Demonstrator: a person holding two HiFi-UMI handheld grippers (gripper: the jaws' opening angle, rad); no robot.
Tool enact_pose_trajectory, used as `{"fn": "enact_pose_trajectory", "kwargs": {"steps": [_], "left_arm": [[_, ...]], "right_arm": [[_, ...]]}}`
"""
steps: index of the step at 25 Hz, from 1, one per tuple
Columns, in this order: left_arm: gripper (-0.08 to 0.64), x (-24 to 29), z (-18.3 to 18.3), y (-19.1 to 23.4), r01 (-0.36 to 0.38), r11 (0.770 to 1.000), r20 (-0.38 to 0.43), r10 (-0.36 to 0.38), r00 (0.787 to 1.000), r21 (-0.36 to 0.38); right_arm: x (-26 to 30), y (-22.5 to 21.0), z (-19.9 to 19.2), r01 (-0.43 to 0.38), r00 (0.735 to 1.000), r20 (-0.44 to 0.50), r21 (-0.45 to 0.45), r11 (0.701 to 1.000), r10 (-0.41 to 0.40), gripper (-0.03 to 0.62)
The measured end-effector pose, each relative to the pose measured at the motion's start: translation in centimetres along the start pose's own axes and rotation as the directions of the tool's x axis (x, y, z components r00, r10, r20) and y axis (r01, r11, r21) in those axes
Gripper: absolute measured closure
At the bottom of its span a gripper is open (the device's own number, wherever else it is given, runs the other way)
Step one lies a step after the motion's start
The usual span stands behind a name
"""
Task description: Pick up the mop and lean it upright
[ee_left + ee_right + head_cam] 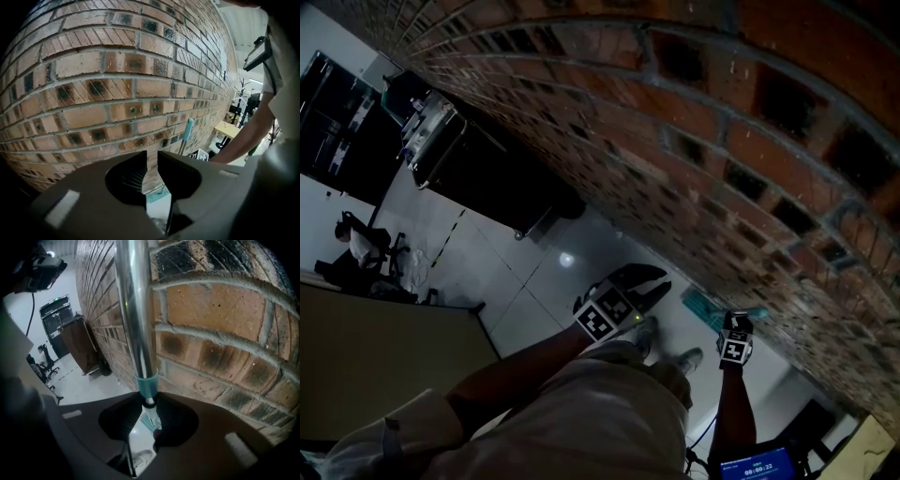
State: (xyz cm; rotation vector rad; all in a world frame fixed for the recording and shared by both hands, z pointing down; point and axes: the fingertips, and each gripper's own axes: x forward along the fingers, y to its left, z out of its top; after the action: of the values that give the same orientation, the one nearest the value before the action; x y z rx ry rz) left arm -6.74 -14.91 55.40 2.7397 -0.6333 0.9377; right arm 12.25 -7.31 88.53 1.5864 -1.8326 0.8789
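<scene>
Right claw here, and I'm clamped on the mop. My 2 jaws are pinched narrow on the thin neck of the pole, just under the teal collar, with the silver shaft running up past me, right against the brick wall. Looking down through my gap I catch the teal mop head on the floor, close to the foot of the wall.

From the left gripper's view, the pole's teal top end shows against the bricks, so the mop reads as upright or very near it. The left claw hangs off to the side, jaws only a slit apart with nothing between them but a view of the wall. It has no part in this.

So the pickup looks done, and I judge we're in step 2, settling the lean. Next I need to make sure the shaft actually bears on the wall and the head sits flat enough not to skate out. Then I should ease my jaws apart gently and back straight off, without dragging the pole along with me. A smooth floor and a slick metal pole could let it slide sideways along the bricks.
</scene>
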Motion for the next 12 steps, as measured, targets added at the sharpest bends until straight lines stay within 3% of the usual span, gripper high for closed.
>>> {"fn": "enact_pose_trajectory", "kwargs": {"steps": [12], "left_arm": [[0.468,-0.7,-0.8,0.9,0.007,1.000,-0.010,-0.007,1.000,0.008]], "right_arm": [[1.6,0.3,-2.5,0.007,0.997,-0.082,-0.008,1.000,-0.007,0.494]]}}
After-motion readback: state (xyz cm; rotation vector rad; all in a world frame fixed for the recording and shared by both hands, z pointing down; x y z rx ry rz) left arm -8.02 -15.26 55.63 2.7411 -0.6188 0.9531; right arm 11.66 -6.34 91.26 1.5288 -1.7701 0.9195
